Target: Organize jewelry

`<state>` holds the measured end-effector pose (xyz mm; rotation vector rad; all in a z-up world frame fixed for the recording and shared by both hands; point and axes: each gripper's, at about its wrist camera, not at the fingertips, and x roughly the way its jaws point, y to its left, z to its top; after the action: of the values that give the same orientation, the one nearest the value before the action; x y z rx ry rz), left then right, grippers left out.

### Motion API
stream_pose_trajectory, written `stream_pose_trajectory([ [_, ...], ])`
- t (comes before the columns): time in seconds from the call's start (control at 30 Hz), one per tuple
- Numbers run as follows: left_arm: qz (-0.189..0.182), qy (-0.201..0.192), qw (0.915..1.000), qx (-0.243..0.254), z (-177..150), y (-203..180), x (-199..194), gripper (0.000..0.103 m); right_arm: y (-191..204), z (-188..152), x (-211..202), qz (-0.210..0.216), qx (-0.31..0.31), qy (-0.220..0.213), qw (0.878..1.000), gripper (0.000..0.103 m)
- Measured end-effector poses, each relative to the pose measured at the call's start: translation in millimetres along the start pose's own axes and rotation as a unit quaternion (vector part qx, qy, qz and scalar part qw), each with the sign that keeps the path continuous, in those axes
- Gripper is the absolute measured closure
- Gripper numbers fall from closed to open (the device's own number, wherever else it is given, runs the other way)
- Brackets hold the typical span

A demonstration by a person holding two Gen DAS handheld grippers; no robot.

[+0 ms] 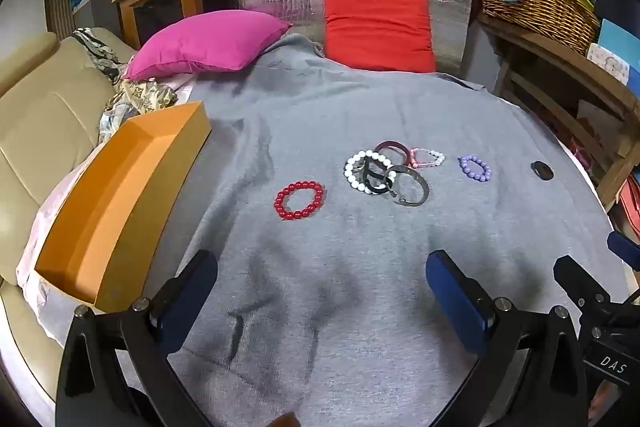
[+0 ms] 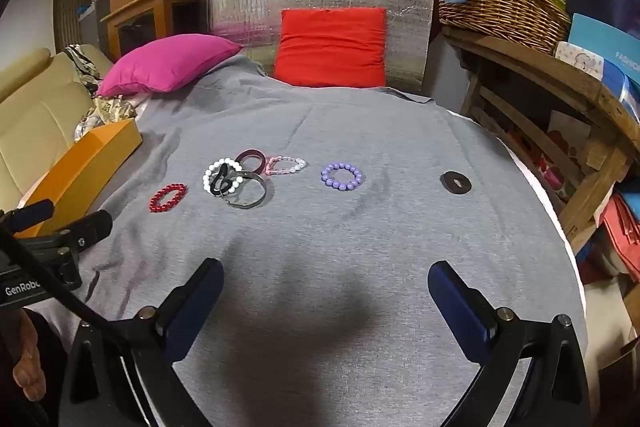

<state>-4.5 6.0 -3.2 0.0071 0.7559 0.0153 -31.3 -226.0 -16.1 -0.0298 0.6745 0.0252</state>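
Observation:
Several bracelets lie on a grey cloth (image 1: 320, 115). A red bead bracelet (image 1: 299, 200) (image 2: 168, 197) lies apart at the left. A white bead bracelet (image 1: 370, 171) (image 2: 223, 175), a black band (image 1: 376, 183), a metal bangle (image 1: 412, 185) (image 2: 250, 193), a maroon band (image 1: 392, 149) and a pink-white bracelet (image 1: 429, 158) (image 2: 286, 165) lie in a pile. A purple bead bracelet (image 1: 475, 168) (image 2: 342, 177) lies to the right. An open orange box (image 1: 120, 195) (image 2: 86, 163) stands at the left. My left gripper (image 1: 320, 287) and right gripper (image 2: 326, 291) are open, empty, above the cloth short of the bracelets.
A small black disc (image 1: 542, 171) (image 2: 456, 182) lies at the far right. A pink cushion (image 1: 208, 45) and a red cushion (image 1: 378, 29) rest at the back. A wicker basket (image 2: 500, 3) sits on a wooden shelf at the right. A beige sofa (image 1: 40, 115) is at the left.

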Motion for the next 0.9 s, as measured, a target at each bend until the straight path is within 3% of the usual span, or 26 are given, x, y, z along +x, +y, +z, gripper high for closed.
stream_pose_trajectory([
  [0.9,0.007,0.014,0.9999,-0.003,-6.5,6.2,7.0,0.000,2.9,6.1,3.4,-0.007,0.001,0.009,1.000,0.000],
])
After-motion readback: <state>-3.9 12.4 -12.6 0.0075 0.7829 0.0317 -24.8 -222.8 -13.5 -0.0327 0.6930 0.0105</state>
